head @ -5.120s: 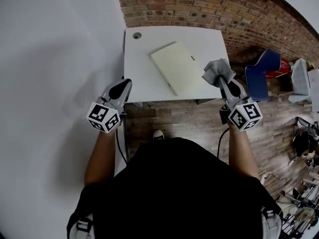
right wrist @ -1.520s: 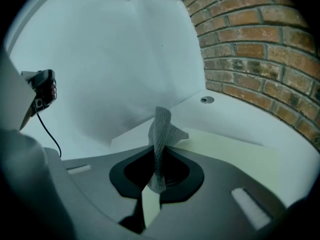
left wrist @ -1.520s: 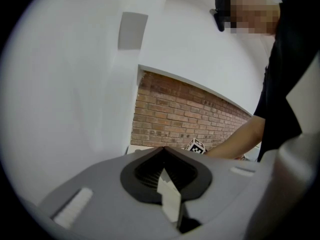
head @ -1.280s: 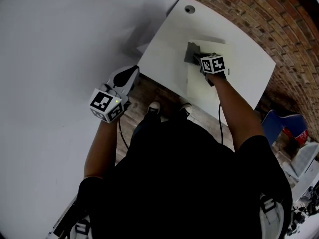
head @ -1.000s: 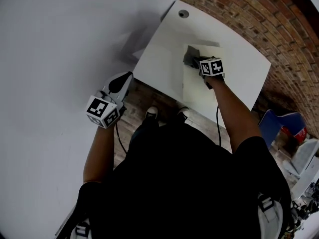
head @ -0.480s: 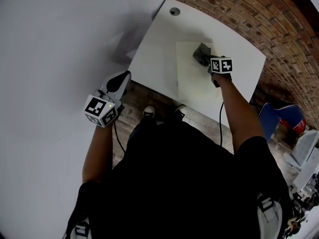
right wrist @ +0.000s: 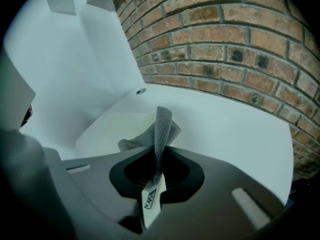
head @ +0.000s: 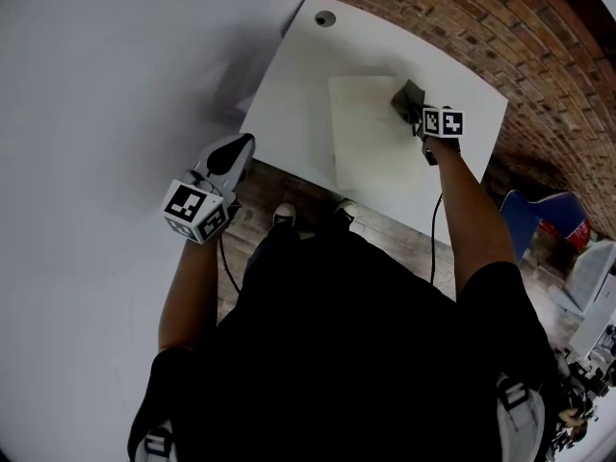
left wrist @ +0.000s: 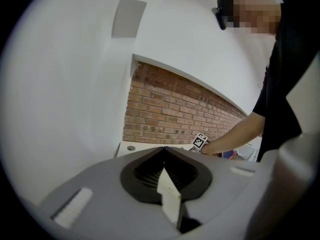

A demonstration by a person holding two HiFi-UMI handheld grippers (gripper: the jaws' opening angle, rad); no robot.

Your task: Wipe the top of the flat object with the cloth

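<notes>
A cream flat object (head: 371, 147) lies on the white table (head: 289, 94). A grey mesh cloth (head: 408, 96) rests on its far right corner, and my right gripper (head: 417, 109) is shut on it. In the right gripper view the cloth (right wrist: 161, 126) sticks up from the shut jaws and trails onto the flat object (right wrist: 112, 126). My left gripper (head: 233, 154) hangs shut and holding nothing off the table's near left edge, over the floor. In the left gripper view, its jaws meet at the tip of the left gripper (left wrist: 163, 150).
A brick wall (head: 462, 17) runs behind the table. A round cable hole (head: 325, 17) sits at the table's far left corner. A white wall (head: 115, 85) is on the left. A blue chair (head: 534, 234) stands to the right. The person's shoes (head: 283, 215) are under the near edge.
My right gripper has dragged the cloth across the flat object from its left part to its far right corner. The left gripper has stayed where it was.
</notes>
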